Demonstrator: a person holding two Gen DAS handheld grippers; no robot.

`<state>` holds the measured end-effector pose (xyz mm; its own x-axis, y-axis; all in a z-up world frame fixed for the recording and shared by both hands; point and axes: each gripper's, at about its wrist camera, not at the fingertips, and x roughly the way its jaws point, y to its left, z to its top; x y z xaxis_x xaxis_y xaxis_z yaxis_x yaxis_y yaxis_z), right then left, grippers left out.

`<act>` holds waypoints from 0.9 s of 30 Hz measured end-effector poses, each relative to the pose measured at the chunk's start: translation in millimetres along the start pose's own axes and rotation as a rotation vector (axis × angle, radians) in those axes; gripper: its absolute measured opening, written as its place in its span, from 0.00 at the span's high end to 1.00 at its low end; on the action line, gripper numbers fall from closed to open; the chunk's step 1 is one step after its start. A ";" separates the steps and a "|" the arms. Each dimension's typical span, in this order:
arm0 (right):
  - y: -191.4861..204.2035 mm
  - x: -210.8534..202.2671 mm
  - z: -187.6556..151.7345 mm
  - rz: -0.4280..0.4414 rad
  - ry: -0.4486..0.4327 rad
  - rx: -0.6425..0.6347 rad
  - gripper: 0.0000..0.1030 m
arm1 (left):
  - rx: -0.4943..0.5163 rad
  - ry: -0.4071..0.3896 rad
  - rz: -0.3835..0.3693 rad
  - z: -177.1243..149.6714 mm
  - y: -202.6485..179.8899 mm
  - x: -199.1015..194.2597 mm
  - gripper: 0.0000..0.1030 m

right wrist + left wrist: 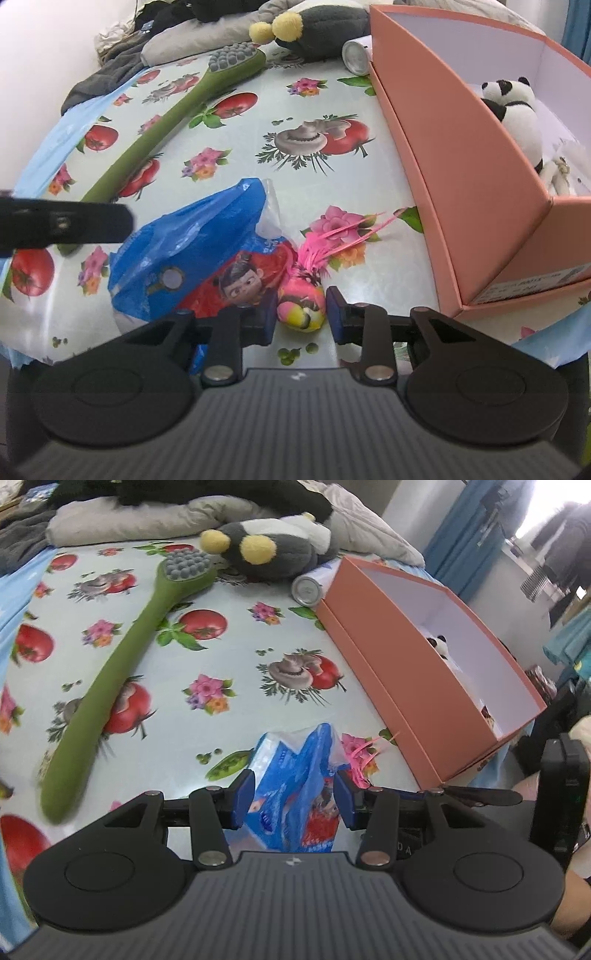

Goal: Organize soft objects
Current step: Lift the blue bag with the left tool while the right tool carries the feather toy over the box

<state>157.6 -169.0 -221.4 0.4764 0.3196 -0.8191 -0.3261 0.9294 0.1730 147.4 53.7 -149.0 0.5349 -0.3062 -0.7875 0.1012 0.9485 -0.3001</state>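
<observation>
My left gripper [293, 799] is shut on a blue plastic-wrapped tissue pack [295, 775], its blue pads against both sides. In the right wrist view the same tissue pack [192, 251] spreads over the flowered tablecloth, with a black arm of the left gripper [66, 221] at its left. My right gripper [301, 317] is shut on a small pink and yellow ball toy [301, 302] with pink feathers, which rests on the cloth right of the pack. The feathers [364, 753] also show in the left wrist view.
An open orange box [461, 166] stands on the right, with a panda plush [517, 107] inside. A long green massage brush [122, 672] lies on the left. At the far edge are a grey and yellow plush [266, 550], a metal can [306, 589] and piled bedding.
</observation>
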 end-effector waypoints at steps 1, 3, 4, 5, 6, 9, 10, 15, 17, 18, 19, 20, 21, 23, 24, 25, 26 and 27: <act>0.2 -0.9 0.7 0.002 0.001 -0.005 0.69 | 0.010 0.008 0.000 1.5 -1.7 3.8 0.49; 1.1 -2.3 1.2 0.000 0.004 -0.017 0.69 | 0.031 0.035 -0.001 4.0 -5.9 12.4 0.49; 0.9 -2.8 1.5 -0.001 0.006 -0.020 0.69 | 0.045 0.044 -0.002 4.7 -8.6 16.7 0.49; 0.3 -3.4 1.9 0.001 0.008 -0.021 0.69 | 0.059 0.050 -0.003 5.2 -11.1 20.1 0.49; -0.4 -4.1 2.2 0.002 0.008 -0.022 0.69 | 0.074 0.063 0.001 5.7 -13.5 25.5 0.49; -1.3 -6.0 2.5 -0.004 0.003 -0.043 0.69 | 0.092 0.102 0.020 7.1 -15.6 40.0 0.49; -2.0 -6.4 2.2 -0.011 0.003 -0.050 0.69 | 0.101 0.110 0.024 7.1 -16.3 43.8 0.49; -10.5 -6.1 1.2 -0.007 0.017 -0.039 0.69 | 0.127 0.150 0.049 5.3 -18.3 59.2 0.49; -12.1 -5.2 0.8 0.001 0.019 -0.035 0.69 | 0.132 0.153 0.058 4.7 -19.4 62.3 0.49; -12.3 -4.6 0.9 0.002 0.021 -0.036 0.69 | 0.139 0.153 0.068 4.6 -20.3 64.0 0.49; -12.0 -3.8 1.3 0.002 0.024 -0.038 0.69 | 0.142 0.157 0.080 4.7 -20.9 65.6 0.49; -11.7 -2.6 1.7 0.001 0.030 -0.040 0.69 | 0.139 0.163 0.089 4.4 -20.5 67.5 0.49; -11.6 -1.4 2.0 0.000 0.035 -0.040 0.68 | 0.133 0.169 0.090 4.1 -20.1 69.0 0.50; -11.8 0.1 2.3 0.000 0.041 -0.036 0.68 | 0.118 0.172 0.088 2.6 -18.3 70.6 0.52; -11.9 1.0 2.3 0.000 0.044 -0.036 0.68 | 0.117 0.172 0.095 1.7 -18.0 71.5 0.54; -12.0 2.6 2.5 0.003 0.051 -0.037 0.68 | 0.118 0.174 0.107 0.5 -17.7 72.9 0.59; -12.3 3.7 2.7 0.003 0.053 -0.035 0.68 | 0.116 0.178 0.121 -0.3 -17.3 74.3 0.63; -12.6 4.9 2.5 0.001 0.055 -0.033 0.68 | 0.109 0.179 0.127 -1.0 -16.4 75.3 0.65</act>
<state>166.1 -178.7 -226.2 0.4310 0.3090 -0.8478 -0.3539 0.9221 0.1562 185.1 15.0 -203.9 0.3927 -0.1838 -0.9011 0.1373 0.9806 -0.1402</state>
